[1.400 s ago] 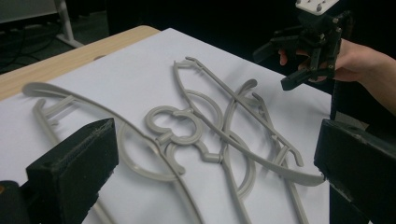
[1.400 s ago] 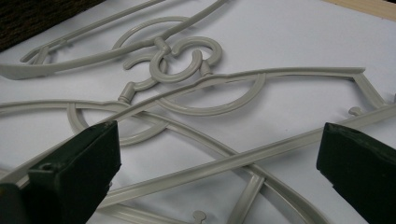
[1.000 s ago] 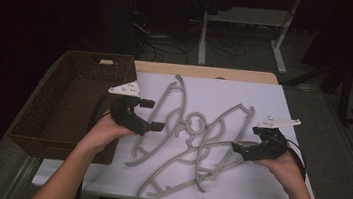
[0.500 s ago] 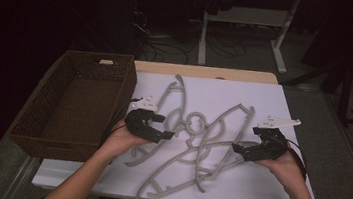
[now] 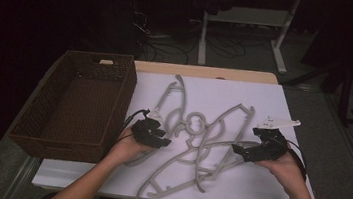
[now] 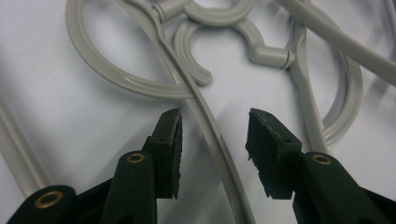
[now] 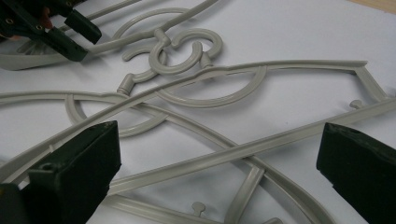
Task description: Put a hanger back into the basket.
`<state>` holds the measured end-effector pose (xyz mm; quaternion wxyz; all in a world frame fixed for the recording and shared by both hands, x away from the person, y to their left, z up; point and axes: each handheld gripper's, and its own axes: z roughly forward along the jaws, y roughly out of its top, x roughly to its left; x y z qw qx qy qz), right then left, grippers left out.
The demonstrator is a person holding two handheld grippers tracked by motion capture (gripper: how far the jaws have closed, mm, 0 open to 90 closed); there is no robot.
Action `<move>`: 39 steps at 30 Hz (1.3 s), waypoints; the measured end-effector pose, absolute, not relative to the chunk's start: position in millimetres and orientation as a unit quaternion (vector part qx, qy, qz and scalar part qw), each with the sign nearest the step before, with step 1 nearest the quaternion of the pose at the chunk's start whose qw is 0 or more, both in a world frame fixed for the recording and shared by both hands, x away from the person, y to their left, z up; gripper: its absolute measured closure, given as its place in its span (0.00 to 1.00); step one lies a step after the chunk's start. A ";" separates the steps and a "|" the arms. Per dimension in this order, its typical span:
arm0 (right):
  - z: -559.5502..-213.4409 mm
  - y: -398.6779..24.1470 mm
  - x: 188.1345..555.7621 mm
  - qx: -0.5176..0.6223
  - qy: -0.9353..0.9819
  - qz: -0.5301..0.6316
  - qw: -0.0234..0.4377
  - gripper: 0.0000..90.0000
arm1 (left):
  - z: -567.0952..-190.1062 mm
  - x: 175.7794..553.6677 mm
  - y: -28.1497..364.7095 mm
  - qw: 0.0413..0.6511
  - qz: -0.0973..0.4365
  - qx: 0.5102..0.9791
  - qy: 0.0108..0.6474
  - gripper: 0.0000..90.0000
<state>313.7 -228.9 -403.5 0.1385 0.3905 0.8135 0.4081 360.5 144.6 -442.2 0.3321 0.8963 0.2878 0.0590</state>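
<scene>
A tangle of grey plastic hangers [image 5: 199, 147] lies on the white sheet [image 5: 245, 95] just right of a brown wicker basket [image 5: 39, 134], whose woven floor holds nothing that can be made out. Nearest the basket, the left gripper [image 5: 156, 136] sits low over 1 hanger's arm [image 6: 212, 135]; its jaws have just been closing and now stand at a middling width, with the thin rail running between the pads [image 6: 170, 140] but untouched by either. On the far side of the pile from the basket, the right gripper [image 5: 245, 152] rests at the sheet with its jaws spread wide, straddling a long flat bar [image 7: 233, 156] without pressing on it. The hangers look light, stiff and smooth, so a slim rail could slide or twist in a loose pinch, and the interlocked hooks [image 6: 219, 18] at the centre of the heap would likely drag neighbours along when 1 is lifted. The straight arm between the left pads, clear of the hook loops, seems the soundest place to grip; a firm squeeze across its narrow section should hold it. The basket stands open-topped and near.
</scene>
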 end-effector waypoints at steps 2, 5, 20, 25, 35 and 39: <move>-403.7 -229.0 313.8 0.390 0.814 0.408 0.139 0.00 | -443.7 360.7 143.2 0.324 0.060 0.899 0.289 0.64; -403.8 -228.9 313.9 0.390 0.814 0.407 0.139 0.00 | -446.9 360.8 140.2 0.314 0.055 0.902 0.292 0.68; -401.9 -230.0 312.6 0.392 0.811 0.411 0.141 0.00 | -447.8 360.2 136.9 0.305 0.070 0.892 0.326 0.82; -401.2 -230.6 312.1 0.392 0.809 0.415 0.141 0.00 | -447.2 363.0 139.8 0.310 0.067 0.881 0.351 0.89; -400.4 -232.5 312.3 0.393 0.807 0.416 0.143 0.00 | -437.2 363.3 142.1 0.335 0.063 0.870 0.356 0.91; -398.6 -233.5 312.3 0.395 0.805 0.418 0.145 0.00 | -426.3 362.2 135.8 0.351 0.056 0.864 0.356 0.91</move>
